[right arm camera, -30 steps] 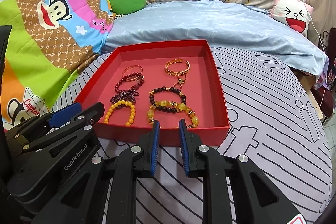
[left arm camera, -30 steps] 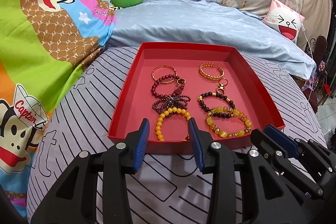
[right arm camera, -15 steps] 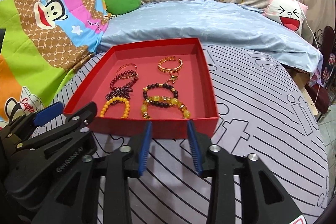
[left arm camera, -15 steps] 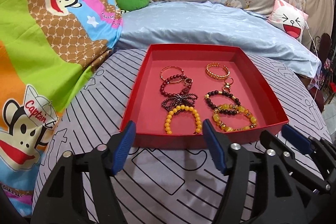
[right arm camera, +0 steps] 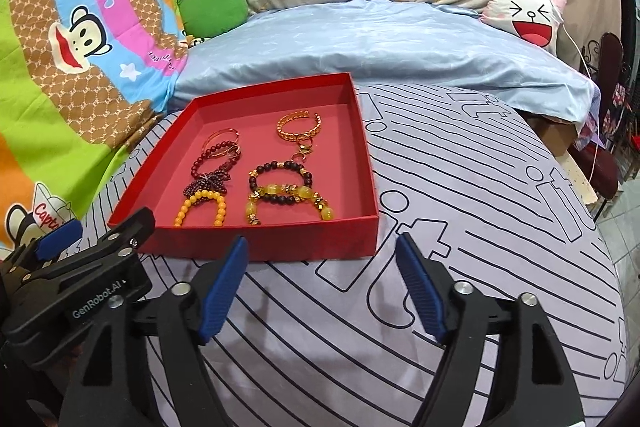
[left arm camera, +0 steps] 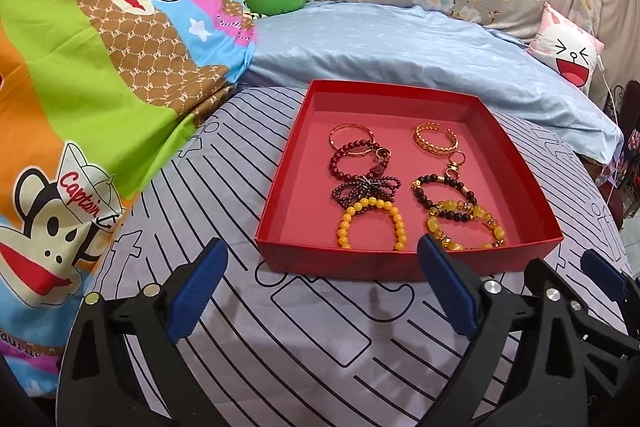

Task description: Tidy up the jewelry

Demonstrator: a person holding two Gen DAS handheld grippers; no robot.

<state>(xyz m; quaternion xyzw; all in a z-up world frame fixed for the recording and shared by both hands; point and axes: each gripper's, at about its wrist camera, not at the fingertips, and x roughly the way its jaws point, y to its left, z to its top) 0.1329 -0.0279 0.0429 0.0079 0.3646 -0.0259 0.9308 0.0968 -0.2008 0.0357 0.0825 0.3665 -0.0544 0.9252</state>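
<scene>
**Jewelry in tray, both grippers empty and spreading**

We noted the red tray (left arm camera: 408,263) resting on the striped cover of the bed (left arm camera: 320,347), at twelve o'clock from both tools. Inside it the pieces lay in two rough columns. Left column, far to near: a thin gold bangle (left arm camera: 352,139), a dark red bead bracelet (left arm camera: 348,163), a purple bead bow (left arm camera: 366,189), a yellow bead bracelet (left arm camera: 370,223). Right column: a gold chain cuff (left arm camera: 436,143), a black bead bracelet (left arm camera: 444,193), an amber bead bracelet (left arm camera: 468,229). Several pieces overlapped their neighbours. We saw no jewelry lying on the bed outside the tray.

Our judgement: the sorting looked finished or nearly so; at most some overlapping pieces could be separated.

The left hand-held gripper (left arm camera: 322,261) had its jaws well apart and opening, with nothing between them; its right pad sat visually in front of the tray's near wall, contact uncertain. The right hand-held gripper (right arm camera: 322,259) was likewise wide and opening, empty, hovering just short of the tray's near edge, at five o'clock of the jewelry.
</scene>
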